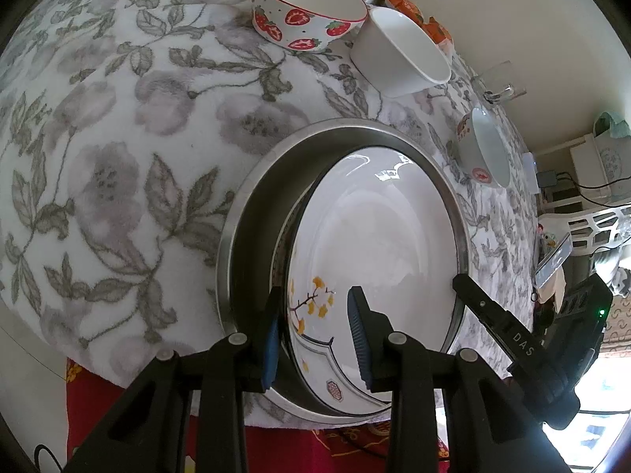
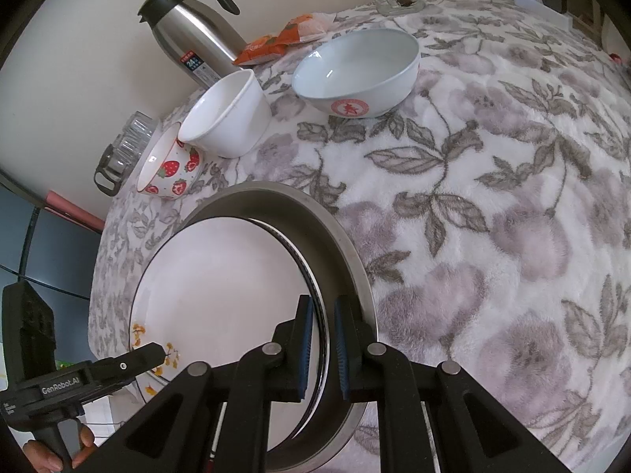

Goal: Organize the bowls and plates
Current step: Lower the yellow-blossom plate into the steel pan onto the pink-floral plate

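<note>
The white plate (image 1: 378, 244) lay inside the steel pan (image 1: 252, 236), near edge of the desk (image 1: 118, 138). We held it from both sides: the left gripper (image 1: 315, 339) had its jaws clamped on the plate's left rim, the right gripper (image 2: 324, 349) had its jaws clamped on the right rim. We judged the stacking step nearly complete. Next, both jaws would need opening, then clearing toward the three bowls: strawberry bowl (image 1: 307, 12), white bowl (image 1: 398, 55), blue bowl (image 2: 355, 71).

L claw (image 1: 315, 335) part-open, R claw (image 2: 323, 349) clamped, both angled down
</note>
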A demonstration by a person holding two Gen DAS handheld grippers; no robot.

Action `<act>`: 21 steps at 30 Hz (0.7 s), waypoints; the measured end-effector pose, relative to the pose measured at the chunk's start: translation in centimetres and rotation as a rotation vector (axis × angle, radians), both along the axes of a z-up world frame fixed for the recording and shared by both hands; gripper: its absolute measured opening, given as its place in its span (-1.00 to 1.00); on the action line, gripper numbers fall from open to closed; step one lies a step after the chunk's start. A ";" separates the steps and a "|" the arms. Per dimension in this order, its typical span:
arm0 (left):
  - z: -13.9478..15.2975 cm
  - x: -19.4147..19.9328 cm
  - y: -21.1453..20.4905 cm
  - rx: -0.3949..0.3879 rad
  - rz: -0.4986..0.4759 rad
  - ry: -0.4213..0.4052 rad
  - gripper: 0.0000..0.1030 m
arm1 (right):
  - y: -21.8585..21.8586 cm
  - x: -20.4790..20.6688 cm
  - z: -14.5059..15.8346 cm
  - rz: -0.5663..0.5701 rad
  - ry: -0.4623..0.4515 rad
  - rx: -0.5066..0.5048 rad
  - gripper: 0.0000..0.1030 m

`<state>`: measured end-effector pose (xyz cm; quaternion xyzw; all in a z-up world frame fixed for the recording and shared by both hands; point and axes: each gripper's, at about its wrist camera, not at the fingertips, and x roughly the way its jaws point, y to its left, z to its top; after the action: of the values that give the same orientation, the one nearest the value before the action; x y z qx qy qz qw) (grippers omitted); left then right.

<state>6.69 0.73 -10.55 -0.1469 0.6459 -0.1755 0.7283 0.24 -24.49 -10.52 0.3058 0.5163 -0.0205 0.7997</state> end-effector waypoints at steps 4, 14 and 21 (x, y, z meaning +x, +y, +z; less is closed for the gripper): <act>0.5 -0.2 0.0 0.033 -0.004 -0.021 -0.36 | 0.0 0.0 0.0 -0.002 -0.003 0.005 -0.75; 0.7 0.0 0.6 0.086 0.016 -0.059 -0.24 | 0.2 0.1 0.1 0.009 -0.003 -0.001 -0.75; 0.6 0.4 0.6 0.095 0.040 -0.066 -0.24 | 0.1 0.0 0.6 0.007 -0.019 -0.006 -0.71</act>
<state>7.11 1.32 -9.94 -0.1191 0.6260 -0.1349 0.7588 0.22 -24.37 -9.90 0.3018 0.5097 -0.0160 0.8055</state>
